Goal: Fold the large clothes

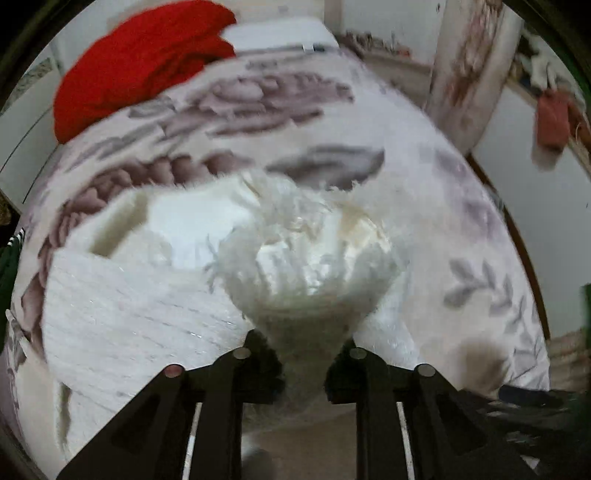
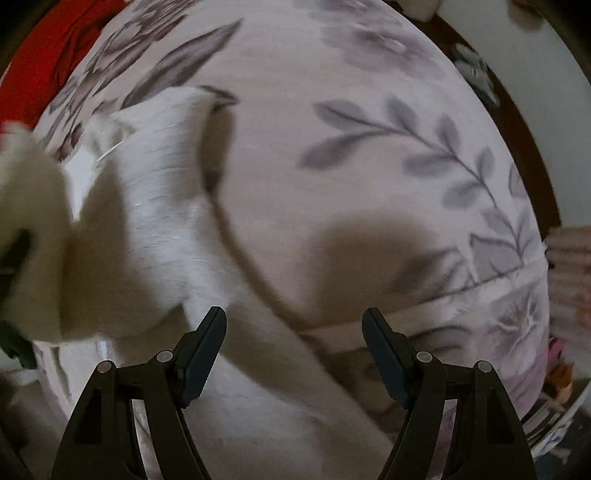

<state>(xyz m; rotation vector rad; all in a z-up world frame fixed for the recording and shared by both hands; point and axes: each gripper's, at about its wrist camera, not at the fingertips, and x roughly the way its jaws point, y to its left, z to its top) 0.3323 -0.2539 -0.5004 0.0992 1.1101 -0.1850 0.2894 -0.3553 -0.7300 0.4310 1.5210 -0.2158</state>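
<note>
A white fluffy garment (image 1: pixel 140 317) lies spread on a bed with a floral cover (image 1: pixel 258 99). My left gripper (image 1: pixel 304 354) is shut on a bunched fold of the white garment (image 1: pixel 306 266), which rises from between its fingers. In the right wrist view the same white garment (image 2: pixel 159 206) lies at the left on the bed cover (image 2: pixel 369 184), with a sleeve-like strip running under my right gripper (image 2: pixel 294 328). My right gripper is open and empty, hovering above the bed. The left gripper shows as a dark shape at the far left edge (image 2: pixel 13 254), wrapped in white fabric.
A red garment (image 1: pixel 140 66) lies bunched at the far left corner of the bed. A white pillow (image 1: pixel 273 33) is at the head. A dark wooden bed edge (image 2: pixel 524 147) runs along the right, with floor beyond.
</note>
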